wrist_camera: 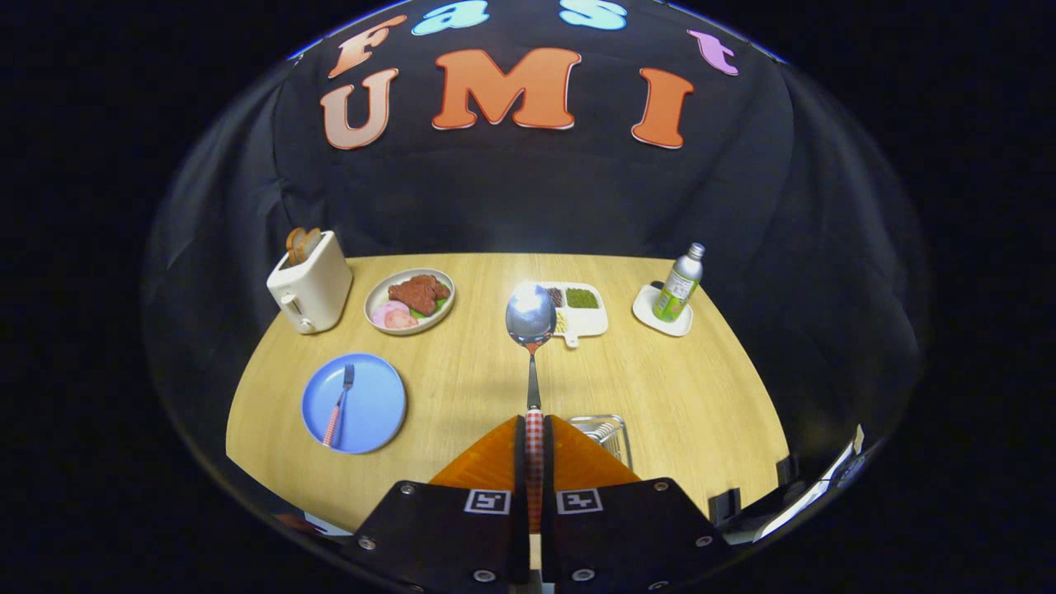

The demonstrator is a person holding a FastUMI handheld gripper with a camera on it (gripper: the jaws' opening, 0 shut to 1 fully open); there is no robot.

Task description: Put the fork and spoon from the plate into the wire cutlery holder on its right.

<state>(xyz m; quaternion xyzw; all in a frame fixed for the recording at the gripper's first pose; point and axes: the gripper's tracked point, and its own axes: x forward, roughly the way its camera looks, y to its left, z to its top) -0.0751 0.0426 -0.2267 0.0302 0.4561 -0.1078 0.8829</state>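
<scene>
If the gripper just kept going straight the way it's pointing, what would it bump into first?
The gripper is shut on the spoon, whose bowl sticks out ahead. That bowl would likely arrive first, probably at the white divided snack tray straight beyond it. Depth is hard to judge here; it may pass above the tray toward the booth wall.

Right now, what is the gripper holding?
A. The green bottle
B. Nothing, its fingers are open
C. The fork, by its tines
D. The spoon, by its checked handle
D: the gripper has both fingers pressed on the checked handle of the spoon, whose bowl stands up ahead of them, while the fork lies on the blue plate.
</scene>
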